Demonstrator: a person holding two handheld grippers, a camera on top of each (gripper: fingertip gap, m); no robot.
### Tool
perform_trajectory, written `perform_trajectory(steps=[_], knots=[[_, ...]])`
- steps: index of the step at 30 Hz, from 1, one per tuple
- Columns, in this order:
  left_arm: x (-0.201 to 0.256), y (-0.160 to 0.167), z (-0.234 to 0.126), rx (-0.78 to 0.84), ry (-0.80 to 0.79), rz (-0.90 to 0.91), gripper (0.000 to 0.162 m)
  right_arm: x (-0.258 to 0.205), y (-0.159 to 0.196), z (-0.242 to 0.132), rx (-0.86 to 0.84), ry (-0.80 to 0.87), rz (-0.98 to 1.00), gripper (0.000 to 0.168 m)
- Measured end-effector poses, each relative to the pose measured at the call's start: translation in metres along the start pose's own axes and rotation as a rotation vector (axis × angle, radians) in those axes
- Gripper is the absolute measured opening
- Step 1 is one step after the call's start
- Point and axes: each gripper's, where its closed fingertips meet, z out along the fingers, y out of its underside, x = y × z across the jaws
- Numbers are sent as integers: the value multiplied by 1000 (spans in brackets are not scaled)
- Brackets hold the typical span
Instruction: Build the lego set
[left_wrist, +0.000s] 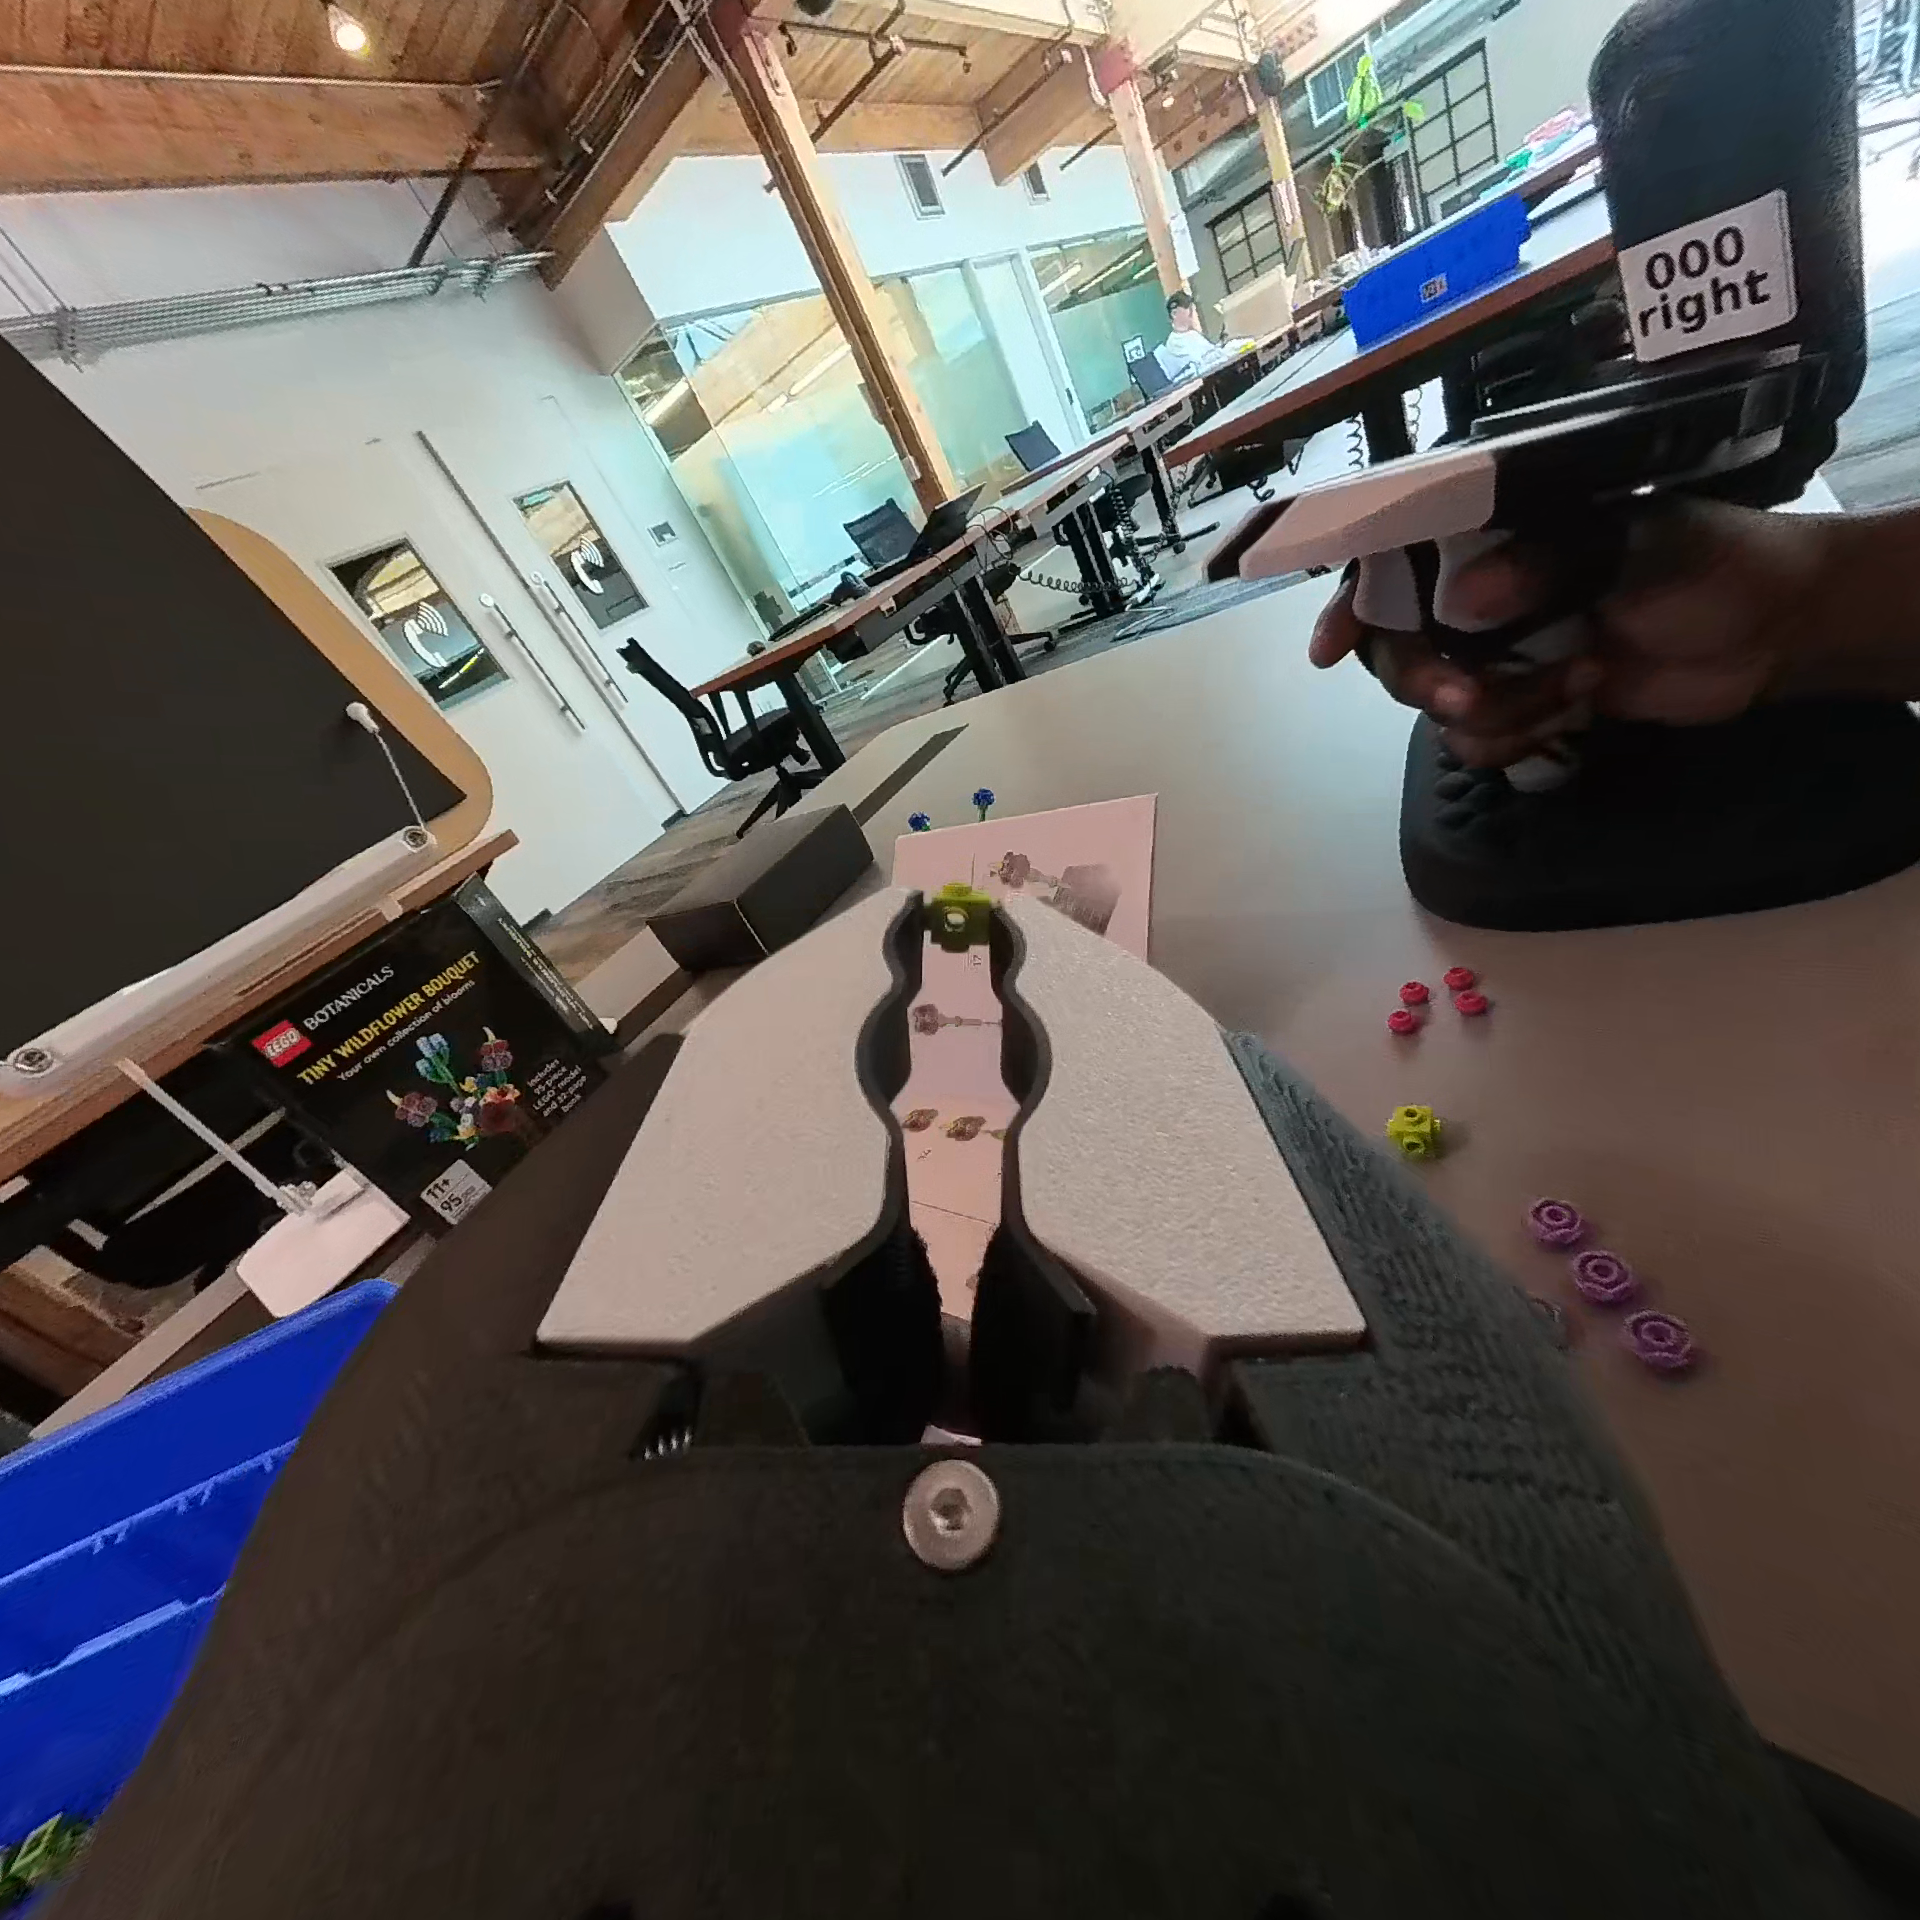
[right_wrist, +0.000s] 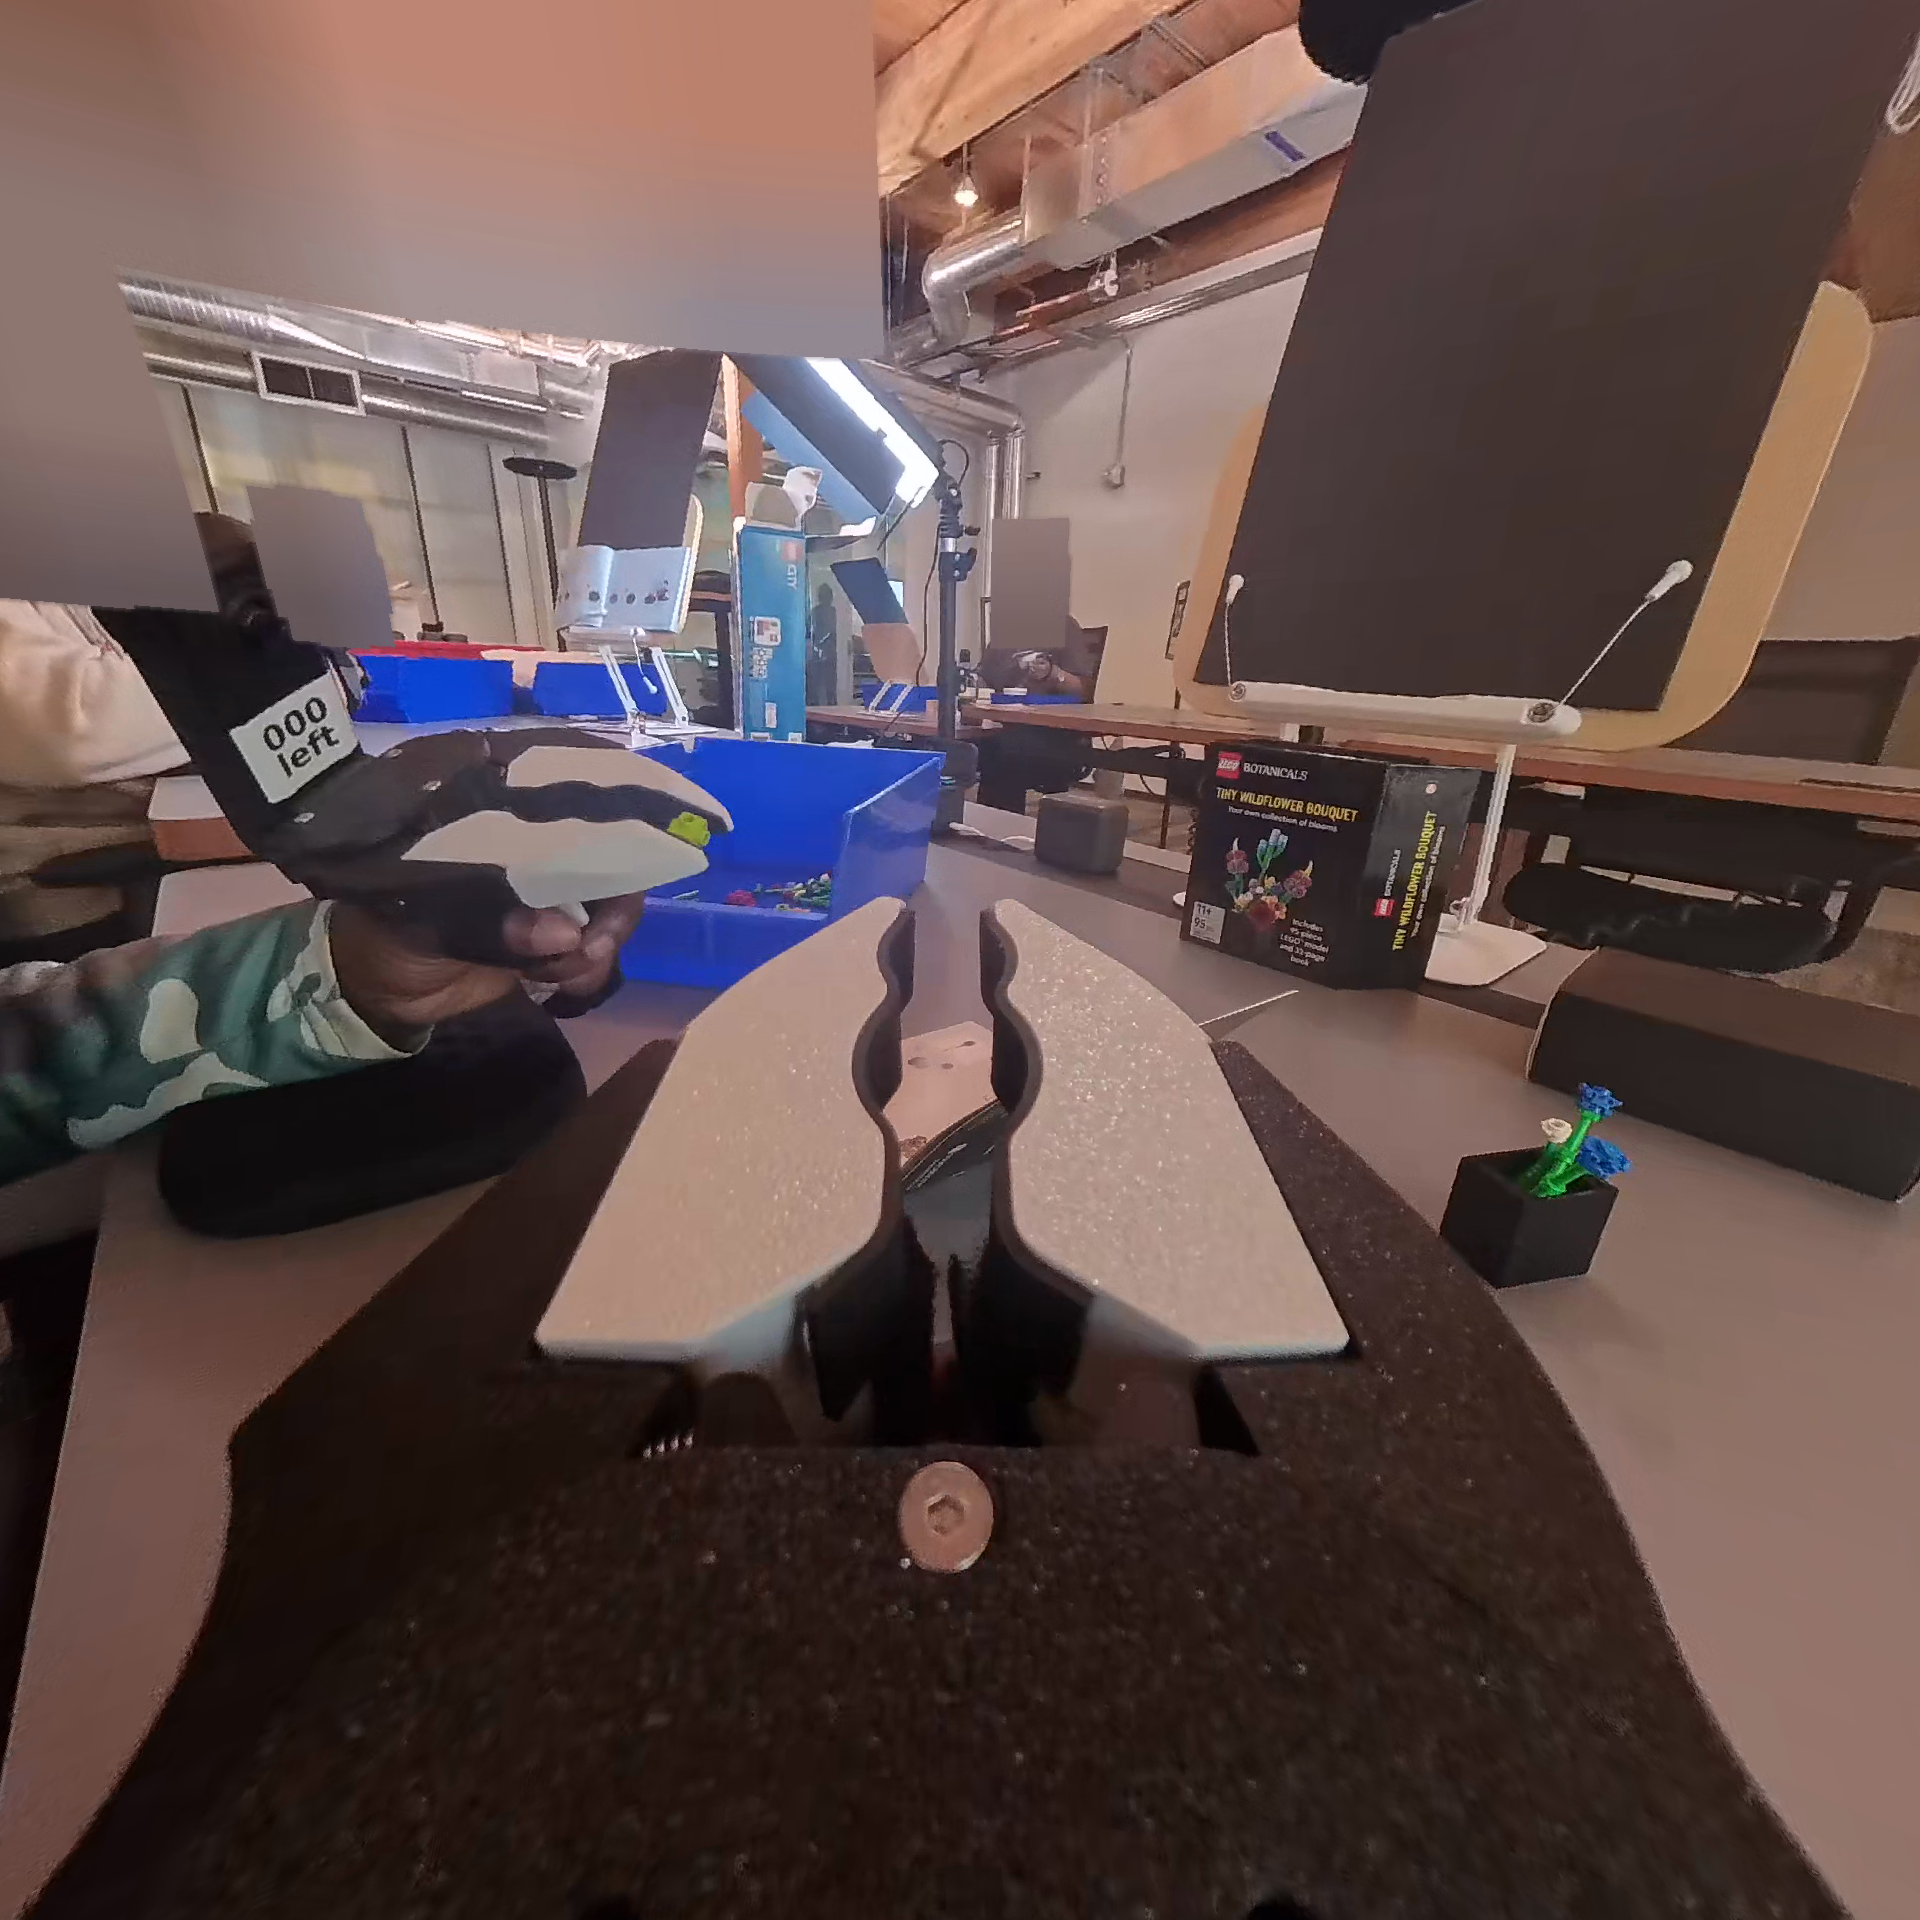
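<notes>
Only rightward: potted flowers (right_wrist: 1569, 1148) (blue)

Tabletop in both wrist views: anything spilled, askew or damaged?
Nothing stands out. Loose red and purple pieces lie in tidy groups on the table, and the left gripper holds a lime brick squarely at its tips.

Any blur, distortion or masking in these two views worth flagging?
Left wrist view: strong fisheye bend; the purple pieces at the right edge are soft; the lime piece in the left gripper is sharp. Right wrist view: large mosaic patches upper left; right gripper sharp, empty.
</notes>
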Motion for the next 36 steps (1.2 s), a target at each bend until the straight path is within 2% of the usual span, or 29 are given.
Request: perform_trajectory(steps=[19,25,30,33,36], knots=[[-2,9,2,-50,-7,-7,12,3,3,0,-7,2,37,12],[-2,10,3,-54,-3,-28,12,-5,5,3,-46,-30,-4,13],[-8,10,1,-47,-26,-77,12,-43,27,26,-338,-155,-49,20],[-8,5,0,-30,-46,-25,12,-67,17,58,-275,-150,80,20],[-6,5,1,-50,-85,94,12,-78,22,84,-258,-124,173,21]])
